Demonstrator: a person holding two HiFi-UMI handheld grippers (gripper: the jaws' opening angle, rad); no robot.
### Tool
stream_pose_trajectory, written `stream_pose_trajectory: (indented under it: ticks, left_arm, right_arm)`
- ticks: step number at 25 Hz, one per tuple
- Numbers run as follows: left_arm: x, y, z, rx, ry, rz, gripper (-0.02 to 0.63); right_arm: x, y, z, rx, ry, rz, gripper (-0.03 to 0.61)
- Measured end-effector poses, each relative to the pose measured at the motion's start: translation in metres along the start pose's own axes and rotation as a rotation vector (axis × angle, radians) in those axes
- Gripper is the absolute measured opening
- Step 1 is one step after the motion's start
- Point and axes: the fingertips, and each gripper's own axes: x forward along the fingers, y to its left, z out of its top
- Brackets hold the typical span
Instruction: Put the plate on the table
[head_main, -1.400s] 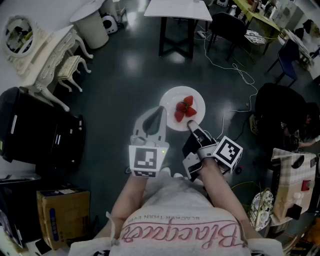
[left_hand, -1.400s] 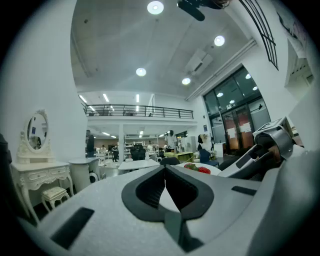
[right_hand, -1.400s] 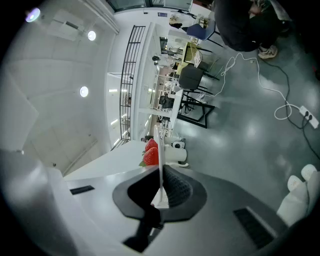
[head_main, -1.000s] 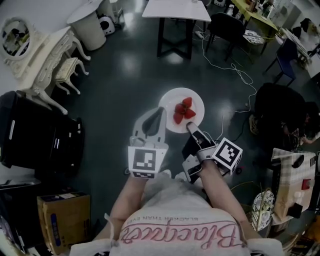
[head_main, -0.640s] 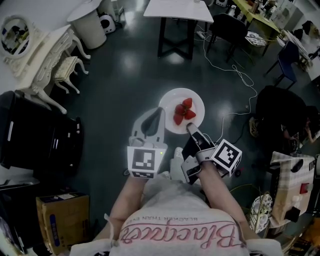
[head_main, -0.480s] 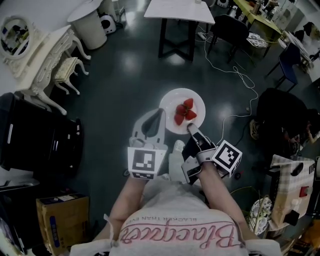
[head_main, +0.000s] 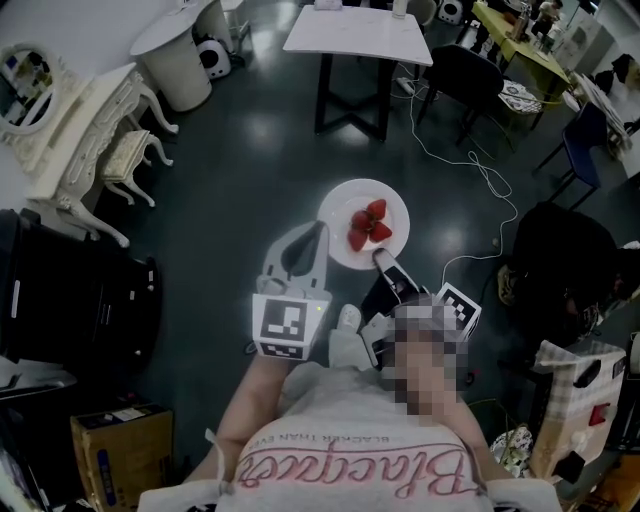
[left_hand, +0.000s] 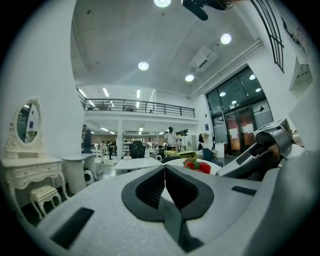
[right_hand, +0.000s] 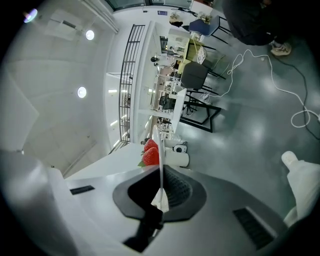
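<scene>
A white plate (head_main: 345, 215) carrying red strawberries (head_main: 368, 224) hangs level above the dark floor. My right gripper (head_main: 380, 258) is shut on its near rim. In the right gripper view the plate (right_hand: 159, 165) shows edge-on between the jaws of that gripper (right_hand: 160, 194), with the strawberries (right_hand: 150, 152) beyond. My left gripper (head_main: 322, 227) is shut with nothing in it, its tips just beside the plate's left rim. The left gripper view has those closed jaws (left_hand: 164, 167) low in the picture, with the strawberries (left_hand: 198, 166) just right of them. A white table (head_main: 360, 30) on dark legs stands ahead.
A white vanity and stool (head_main: 75, 120) and a round white table (head_main: 185, 40) stand at the left. Black chairs (head_main: 470, 70) and a loose cable (head_main: 480, 150) lie ahead to the right. A black case (head_main: 70, 300) and a cardboard box (head_main: 110, 450) sit at the near left.
Both grippers and the plate have travelled forward together; the white table ahead shows more fully and the furniture at the left has slid back. A shoe has come into sight between the grippers.
</scene>
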Motion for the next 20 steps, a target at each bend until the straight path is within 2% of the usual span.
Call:
stream_pose_trajectory:
  ticks: [12, 20]
  left_arm:
    - [0.143, 0.016, 0.026, -0.002, -0.031, 0.046, 0.005]
    - [0.203, 0.019, 0.031, 0.032, -0.031, 0.017, 0.005]
  right_arm:
    - [0.094, 0.011, 0.123, -0.04, 0.051, 0.034, 0.011]
    - [0.136, 0.003, 0.17, -0.022, 0.04, 0.041, 0.011]
